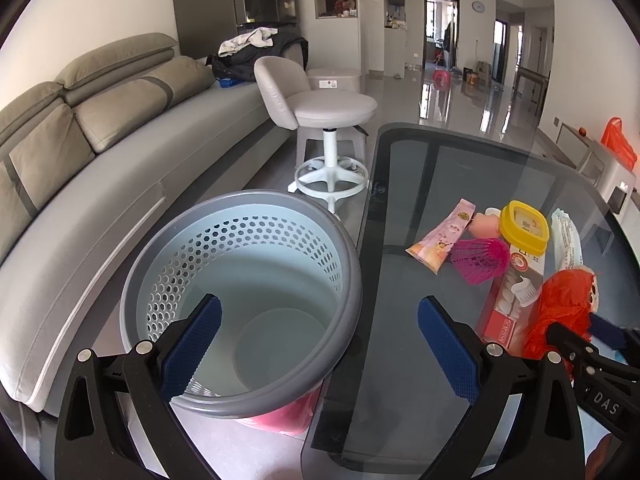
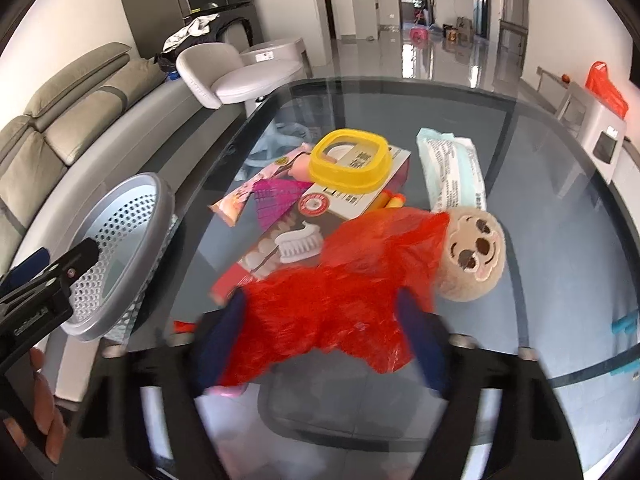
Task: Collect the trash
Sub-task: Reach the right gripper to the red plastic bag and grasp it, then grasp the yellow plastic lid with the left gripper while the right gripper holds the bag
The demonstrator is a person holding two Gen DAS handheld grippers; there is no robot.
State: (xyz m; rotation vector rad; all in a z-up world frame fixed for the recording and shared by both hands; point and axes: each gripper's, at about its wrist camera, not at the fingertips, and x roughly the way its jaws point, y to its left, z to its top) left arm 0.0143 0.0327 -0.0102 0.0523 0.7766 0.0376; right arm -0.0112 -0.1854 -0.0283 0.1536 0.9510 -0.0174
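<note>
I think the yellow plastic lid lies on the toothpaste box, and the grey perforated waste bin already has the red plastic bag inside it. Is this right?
Not quite. The yellow plastic lid does lie on the toothpaste box, but the grey perforated waste bin holds nothing in the left wrist view. The red plastic bag is on the glass table, between the right claw's fingers.

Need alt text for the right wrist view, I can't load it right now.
The right claw straddles a crumpled red plastic bag on the glass table, its blue pads at the bag's sides. A round plush face lies against the bag, with a toothpaste box and yellow lid behind; the grey bin stands left.
</note>
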